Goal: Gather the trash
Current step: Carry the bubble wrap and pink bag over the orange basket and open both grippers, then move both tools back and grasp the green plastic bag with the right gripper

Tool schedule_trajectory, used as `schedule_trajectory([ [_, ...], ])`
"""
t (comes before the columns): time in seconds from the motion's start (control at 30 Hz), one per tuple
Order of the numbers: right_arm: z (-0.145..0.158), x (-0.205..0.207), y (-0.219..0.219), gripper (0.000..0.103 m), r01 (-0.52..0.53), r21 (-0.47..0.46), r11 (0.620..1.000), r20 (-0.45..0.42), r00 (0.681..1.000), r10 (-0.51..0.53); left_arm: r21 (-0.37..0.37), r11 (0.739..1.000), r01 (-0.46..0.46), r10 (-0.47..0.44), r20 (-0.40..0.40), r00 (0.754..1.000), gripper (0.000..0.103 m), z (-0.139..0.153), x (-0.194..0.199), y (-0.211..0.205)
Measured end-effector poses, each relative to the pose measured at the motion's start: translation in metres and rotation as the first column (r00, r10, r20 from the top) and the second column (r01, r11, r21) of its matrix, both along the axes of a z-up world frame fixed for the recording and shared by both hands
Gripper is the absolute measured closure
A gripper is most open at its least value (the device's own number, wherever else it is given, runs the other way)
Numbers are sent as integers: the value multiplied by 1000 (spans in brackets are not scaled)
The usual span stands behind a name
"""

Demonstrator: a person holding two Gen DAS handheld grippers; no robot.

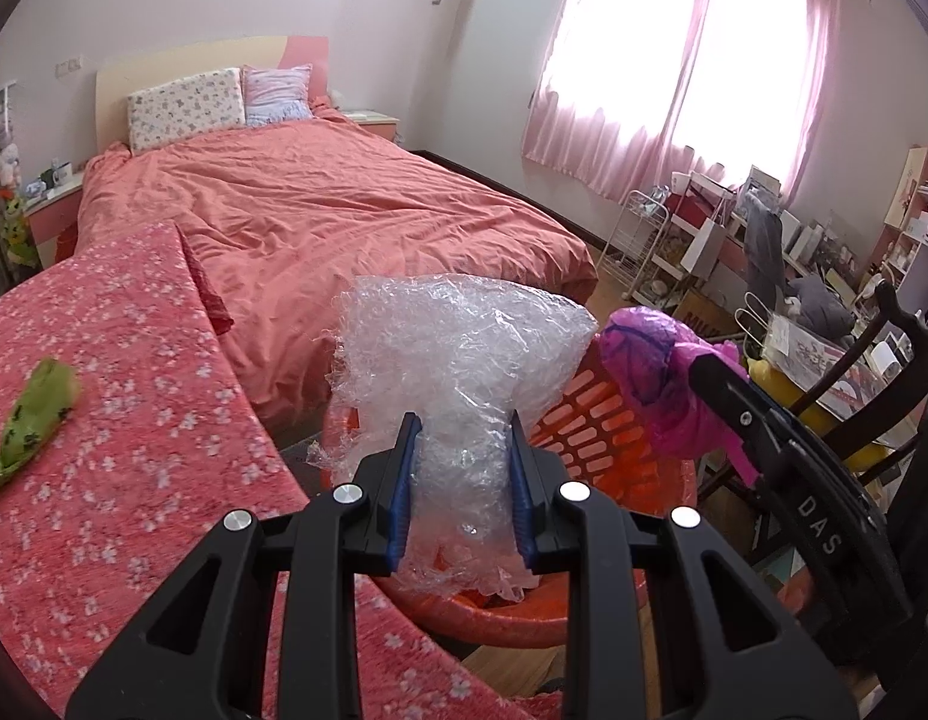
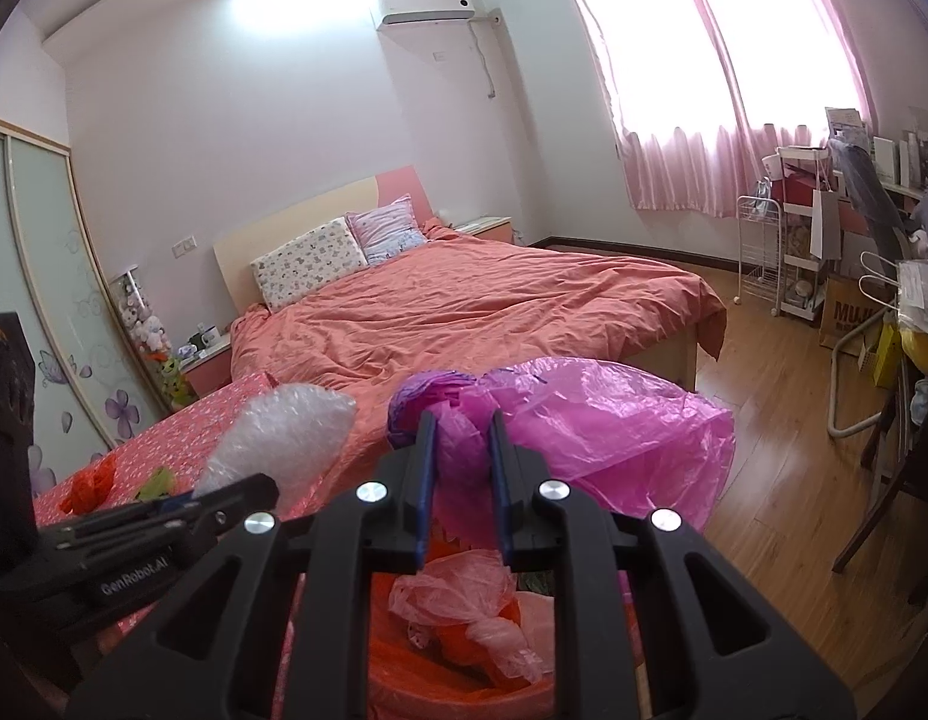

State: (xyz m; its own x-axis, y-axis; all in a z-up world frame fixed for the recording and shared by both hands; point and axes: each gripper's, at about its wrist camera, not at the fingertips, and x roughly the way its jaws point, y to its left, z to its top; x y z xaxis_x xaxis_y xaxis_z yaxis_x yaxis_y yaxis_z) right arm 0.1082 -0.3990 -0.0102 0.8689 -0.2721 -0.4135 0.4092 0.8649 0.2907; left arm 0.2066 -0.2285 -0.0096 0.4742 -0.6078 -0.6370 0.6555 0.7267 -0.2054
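Bubble wrap (image 1: 458,354) sits clamped in the left gripper (image 1: 462,438) over the orange basket (image 1: 590,420); the right gripper (image 2: 461,438), marked "DAS", pinches a pink bag (image 2: 608,420) just right. Green wrapper (image 1: 35,414) lies left on the floral tablecloth (image 1: 134,450); far right, a "MUJI" carton (image 2: 845,315).

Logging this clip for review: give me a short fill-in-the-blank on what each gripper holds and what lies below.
The left gripper is shut on clear ____ wrap.
The right gripper is shut on a ____ plastic bag.
Below both sits an ____ basket.
A ____ scrap lies on the floral cloth.

Missing: bubble; pink; orange; green
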Motion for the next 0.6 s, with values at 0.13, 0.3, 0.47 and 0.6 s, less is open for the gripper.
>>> schedule_trajectory([
  [0.13,-1,4,-2,85,3,11,1000,12,1000,-3,-2,1000,6,-6,-15,1000,75,-3,3,-3],
  [0.3,-4,7,-8,81,-10,44,999,33,999,8,11,1000,2,-2,-23,1000,74,-6,6,-5],
  [0.47,-10,11,-12,68,-23,76,997,28,999,21,32,999,-17,19,-50,999,59,-13,13,1],
  [0.6,-13,9,-10,53,-18,77,997,17,1000,17,58,997,-54,57,-54,997,52,-18,17,12],
])
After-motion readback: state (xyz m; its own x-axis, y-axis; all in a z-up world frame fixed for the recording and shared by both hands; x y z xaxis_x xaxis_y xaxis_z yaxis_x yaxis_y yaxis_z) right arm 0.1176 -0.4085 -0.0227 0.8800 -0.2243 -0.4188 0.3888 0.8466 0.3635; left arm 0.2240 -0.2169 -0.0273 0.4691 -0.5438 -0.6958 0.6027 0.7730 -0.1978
